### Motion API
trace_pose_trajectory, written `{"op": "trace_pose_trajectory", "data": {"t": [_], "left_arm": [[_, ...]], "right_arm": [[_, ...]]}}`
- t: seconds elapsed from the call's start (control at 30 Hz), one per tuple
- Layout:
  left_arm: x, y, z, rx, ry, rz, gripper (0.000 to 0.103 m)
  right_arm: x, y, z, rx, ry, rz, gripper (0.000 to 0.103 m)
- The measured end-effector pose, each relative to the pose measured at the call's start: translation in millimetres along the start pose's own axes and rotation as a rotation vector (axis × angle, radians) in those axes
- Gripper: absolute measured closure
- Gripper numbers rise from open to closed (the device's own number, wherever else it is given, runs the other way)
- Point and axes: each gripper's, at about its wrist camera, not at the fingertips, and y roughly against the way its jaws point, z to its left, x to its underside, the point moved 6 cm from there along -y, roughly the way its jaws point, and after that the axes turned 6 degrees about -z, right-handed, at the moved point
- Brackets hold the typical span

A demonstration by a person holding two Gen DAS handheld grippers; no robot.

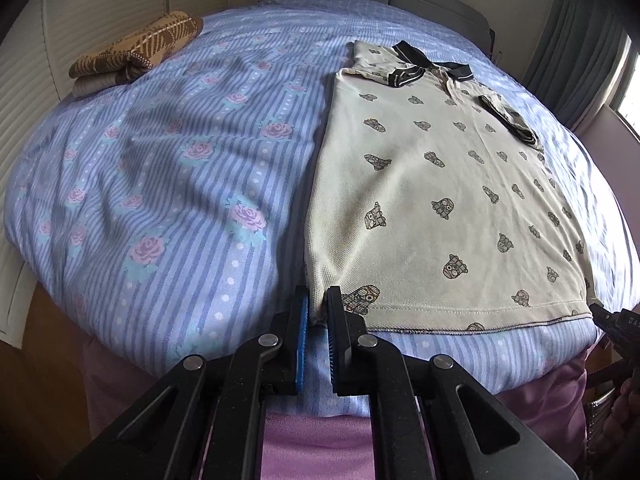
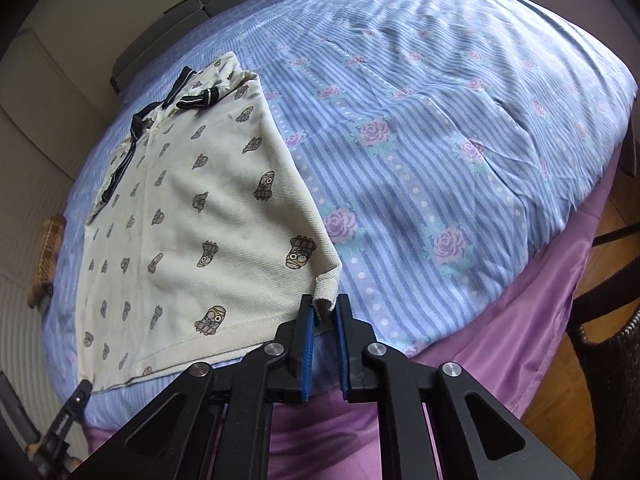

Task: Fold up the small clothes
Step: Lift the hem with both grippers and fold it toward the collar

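Observation:
A cream polo shirt (image 1: 432,184) with small printed figures and a black collar lies flat on the bed, both sleeves folded in over the body. It also shows in the right wrist view (image 2: 188,216). My left gripper (image 1: 318,304) is shut on the shirt's near left hem corner. My right gripper (image 2: 325,307) is shut on the near right hem corner, which curls up between the blue pads. The right gripper's tip shows in the left wrist view (image 1: 608,320); the left gripper's tip shows in the right wrist view (image 2: 78,394).
The bed (image 1: 168,184) has a blue striped cover with pink roses. A folded brown patterned garment (image 1: 136,48) lies at the far left of it. A purple sheet (image 2: 532,312) hangs at the near edge. A dark chair (image 2: 612,344) stands right.

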Motion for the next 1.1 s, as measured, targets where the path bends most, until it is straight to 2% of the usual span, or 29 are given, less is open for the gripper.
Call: {"op": "trace_pose_trajectory", "data": {"t": [0.13,0.3,0.63,0.87,1.1], "left_arm": [[-4,5,-1,0.008,0.0,-0.02,0.095],[-21,16,-2,0.021,0.0,-0.069,0.095],[-68,26,-9,0.048,0.012,-0.132,0.095],[-128,21,-20,0.077,0.015,-0.214,0.095],[-198,-6,-34,0.108,0.022,-0.267,0.095]], "right_arm": [[-4,8,3,-0.003,0.005,-0.039,0.097],[-20,30,13,-0.036,0.019,-0.127,0.097],[-72,57,44,-0.118,0.041,-0.26,0.097],[-124,58,69,-0.129,0.099,-0.368,0.097],[-179,35,90,-0.123,0.131,-0.431,0.098]]}}
